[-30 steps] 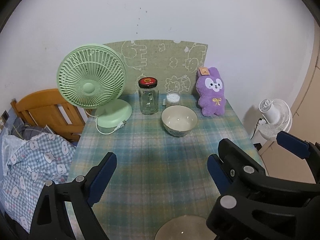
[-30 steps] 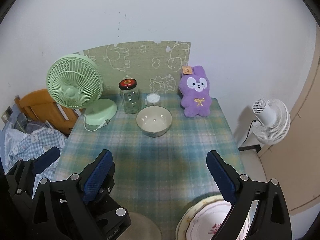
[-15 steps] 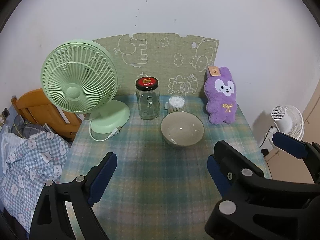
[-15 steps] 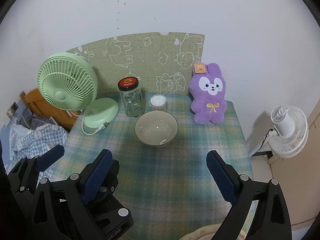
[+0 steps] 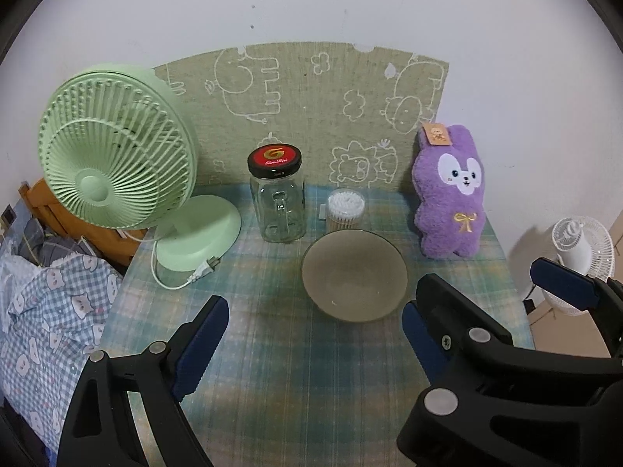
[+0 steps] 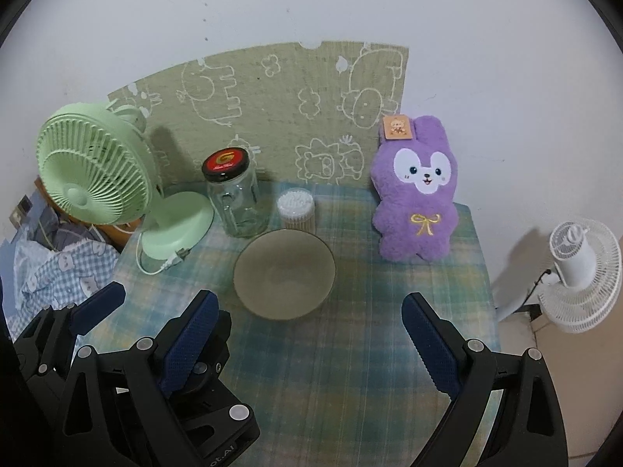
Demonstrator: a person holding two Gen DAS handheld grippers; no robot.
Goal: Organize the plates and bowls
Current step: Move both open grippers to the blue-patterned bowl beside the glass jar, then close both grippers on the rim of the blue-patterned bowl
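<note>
Both claws, the left gripper [image 5: 311,334] and the right gripper [image 6: 307,330], are wide open and hold nothing, and the bowl [image 5: 354,275] sits on the table [image 5: 272,369] near the jar [image 5: 277,194].

Covering the counter [image 5: 296,369]: a blue-green and yellow plaid cloth. Showing a dull olive-grey inside: the bowl [image 5: 354,276]. Wearing a black lid with a red and gold emblem: the clear glass jar [image 5: 278,198]. Glowing pale mint green: the desk fan [image 5: 113,163]. Sporting purple fur, a white face, a gold bow: the plush rabbit [image 5: 451,194]. Carrying dark blue pads on black frames: the fingers [image 6: 187,344].
</note>
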